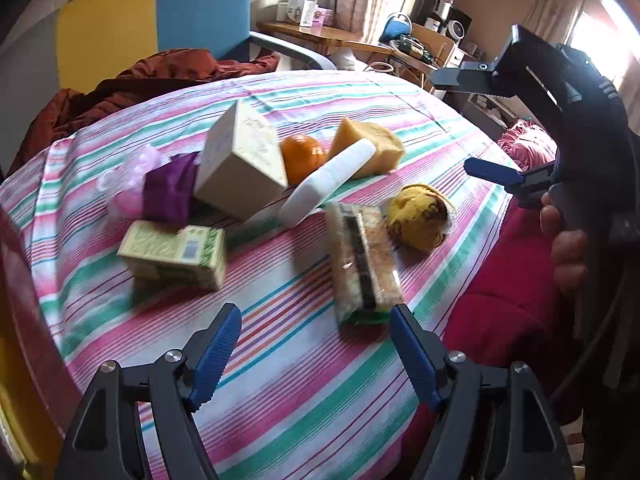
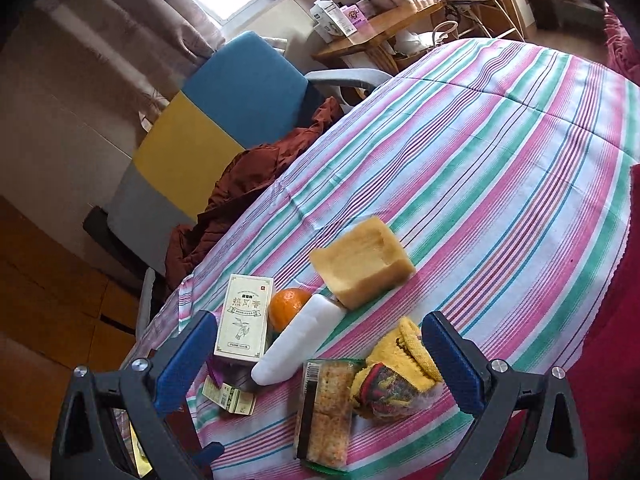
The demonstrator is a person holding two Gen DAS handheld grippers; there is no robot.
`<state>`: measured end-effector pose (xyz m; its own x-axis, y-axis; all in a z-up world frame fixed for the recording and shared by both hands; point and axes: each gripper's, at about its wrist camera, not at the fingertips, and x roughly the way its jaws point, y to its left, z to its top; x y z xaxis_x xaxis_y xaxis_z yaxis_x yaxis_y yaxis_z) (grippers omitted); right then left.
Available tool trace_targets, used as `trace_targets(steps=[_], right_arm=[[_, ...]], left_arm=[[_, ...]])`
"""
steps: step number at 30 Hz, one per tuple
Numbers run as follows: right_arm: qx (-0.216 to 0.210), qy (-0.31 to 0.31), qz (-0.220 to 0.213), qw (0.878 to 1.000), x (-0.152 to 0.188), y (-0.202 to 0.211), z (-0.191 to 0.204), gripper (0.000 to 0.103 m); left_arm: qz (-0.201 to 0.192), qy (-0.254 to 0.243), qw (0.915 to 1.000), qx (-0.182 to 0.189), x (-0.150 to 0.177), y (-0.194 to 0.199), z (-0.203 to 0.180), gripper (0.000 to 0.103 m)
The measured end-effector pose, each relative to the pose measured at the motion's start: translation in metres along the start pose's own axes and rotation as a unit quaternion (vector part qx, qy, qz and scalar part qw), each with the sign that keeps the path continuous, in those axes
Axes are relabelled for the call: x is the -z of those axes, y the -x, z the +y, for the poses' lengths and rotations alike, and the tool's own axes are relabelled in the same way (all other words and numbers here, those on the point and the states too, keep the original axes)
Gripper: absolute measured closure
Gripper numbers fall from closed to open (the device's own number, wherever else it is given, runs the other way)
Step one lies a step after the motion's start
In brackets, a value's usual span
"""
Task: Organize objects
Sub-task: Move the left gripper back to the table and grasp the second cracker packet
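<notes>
On the striped cloth (image 1: 304,360) lie a cream box (image 1: 244,160), an orange (image 1: 302,158), a yellow sponge block (image 1: 372,140), a white bottle (image 1: 328,182), a wrapped cracker pack (image 1: 364,264), a yellow bagged item (image 1: 420,216), a green carton (image 1: 172,252) and a purple packet (image 1: 170,192). My left gripper (image 1: 316,356) is open and empty, just short of the cracker pack. My right gripper (image 2: 316,364) is open and empty above the cracker pack (image 2: 324,404), the bottle (image 2: 300,344), the box (image 2: 244,318), the orange (image 2: 288,306), the sponge (image 2: 362,266) and the yellow item (image 2: 400,368). The right gripper also shows in the left wrist view (image 1: 472,124).
A blue and yellow chair (image 2: 224,112) with a brown garment (image 2: 244,188) stands beside the table. A wooden desk (image 2: 376,28) with boxes is behind. A red cloth (image 1: 500,304) lies at the right edge. The far half of the striped cloth (image 2: 500,152) is bare.
</notes>
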<state>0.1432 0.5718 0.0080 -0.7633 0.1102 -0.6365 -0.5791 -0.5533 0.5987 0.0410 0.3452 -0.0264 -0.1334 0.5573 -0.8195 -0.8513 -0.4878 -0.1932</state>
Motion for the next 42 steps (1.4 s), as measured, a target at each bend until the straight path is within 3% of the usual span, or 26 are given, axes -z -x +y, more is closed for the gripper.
trace_targets(steps=[11,17,19,20,21,32,40,42], right_arm=[[-0.015,0.007,0.007,1.0,0.0,-0.003,0.0,0.0],[-0.022,0.002,0.008,1.0,-0.001,-0.002,-0.002,0.0],[-0.024,0.0,0.008,1.0,-0.001,-0.002,-0.003,0.0],[-0.025,-0.002,0.008,1.0,-0.001,-0.002,-0.003,0.0],[-0.025,-0.002,0.008,1.0,-0.001,-0.002,-0.003,0.0],[-0.008,0.011,0.036,0.999,0.001,-0.012,0.003,0.0],[0.027,0.072,0.074,0.994,0.006,-0.027,0.022,0.0],[0.045,0.104,0.107,0.988,0.01,-0.038,0.03,0.0]], left_arm=[[0.024,-0.051,0.9984,0.003,-0.033,-0.043,-0.035,0.025],[0.043,-0.079,0.9957,-0.023,-0.036,-0.074,-0.051,0.026],[0.038,-0.075,0.9955,-0.042,-0.032,-0.078,-0.048,0.041],[0.025,-0.074,0.9959,-0.045,-0.03,-0.074,-0.046,0.053],[0.022,-0.071,0.9962,-0.044,-0.028,-0.072,-0.043,0.055],[0.002,-0.042,0.9978,-0.052,0.027,-0.019,0.002,0.055],[-0.007,-0.024,0.9982,-0.054,0.059,0.008,0.023,0.055],[-0.01,-0.02,0.9984,-0.051,0.063,0.011,0.024,0.055]])
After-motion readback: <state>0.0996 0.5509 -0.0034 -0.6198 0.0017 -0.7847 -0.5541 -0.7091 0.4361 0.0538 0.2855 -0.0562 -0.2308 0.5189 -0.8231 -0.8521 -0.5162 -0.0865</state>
